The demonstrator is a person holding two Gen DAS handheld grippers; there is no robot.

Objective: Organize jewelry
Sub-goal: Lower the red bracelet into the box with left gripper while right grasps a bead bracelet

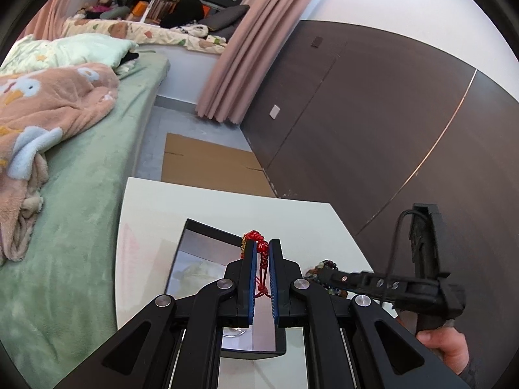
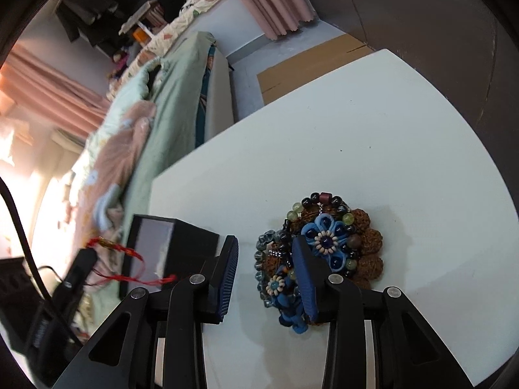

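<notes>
**Red cord bracelet held over box; bead pile under open jaws**

Left wrist view: left gripper (image 1: pixel 263 246) clamped on red cord bracelet (image 1: pixel 259 243), knotted end protruding past the fingertips, tail hanging between the pads. Black box (image 1: pixel 207 230) directly below and ahead of the jaws, on white table (image 1: pixel 194 201). Right gripper (image 1: pixel 327 274) entering from the right.

Right wrist view: right gripper (image 2: pixel 264 251) spread wide above bead bracelet pile (image 2: pixel 324 243); right finger overlapping the pile, left finger just beside it.

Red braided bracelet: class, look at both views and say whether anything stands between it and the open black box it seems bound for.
Nothing visible does. The left gripper holds the red braided bracelet above the open black box, whose mouth faces up uncovered. The bead pile lies apart, to the right.
</notes>
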